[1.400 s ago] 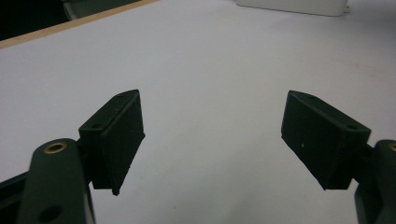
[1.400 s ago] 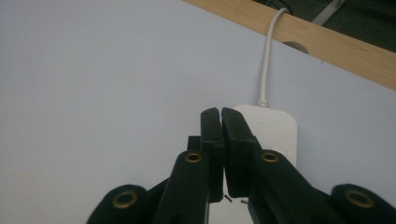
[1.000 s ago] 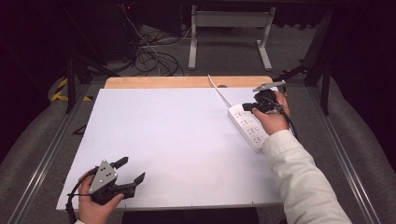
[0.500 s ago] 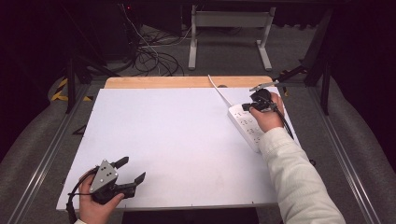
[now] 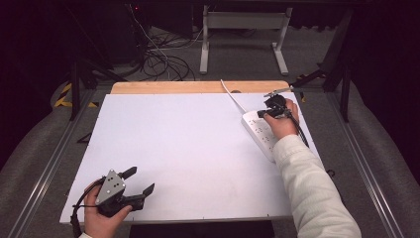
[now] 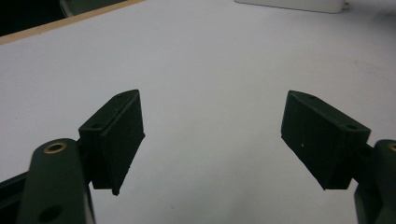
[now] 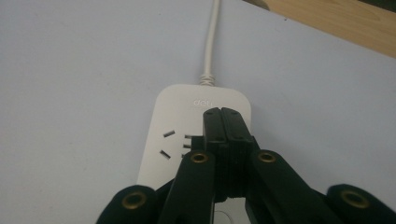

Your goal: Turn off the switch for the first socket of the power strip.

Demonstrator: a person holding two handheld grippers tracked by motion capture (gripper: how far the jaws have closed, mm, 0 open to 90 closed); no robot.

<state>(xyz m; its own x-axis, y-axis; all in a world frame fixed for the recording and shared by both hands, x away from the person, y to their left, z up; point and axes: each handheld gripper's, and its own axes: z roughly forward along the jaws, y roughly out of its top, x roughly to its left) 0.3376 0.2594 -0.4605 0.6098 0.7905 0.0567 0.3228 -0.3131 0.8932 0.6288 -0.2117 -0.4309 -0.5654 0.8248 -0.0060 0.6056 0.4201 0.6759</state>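
Note:
A white power strip (image 5: 258, 133) lies along the right side of the white table top (image 5: 188, 144), and its white cable (image 5: 232, 95) runs off toward the far edge. My right gripper (image 5: 271, 106) is shut with nothing between its jaws. In the right gripper view its closed tips (image 7: 221, 113) sit over the strip's far end (image 7: 187, 105), beside a socket and just below the logo. Whether they touch the strip I cannot tell. My left gripper (image 5: 140, 180) rests at the near left corner, open and empty (image 6: 212, 112) above bare table.
A wooden strip (image 5: 198, 87) borders the table's far edge. Behind it, cables (image 5: 158, 59) lie on the floor and a white stand (image 5: 242, 29) rises. The power strip's side (image 6: 289, 4) is at the top of the left gripper view.
My right gripper, still shut, has sunk a little toward the strip's far end. The left gripper has not moved.

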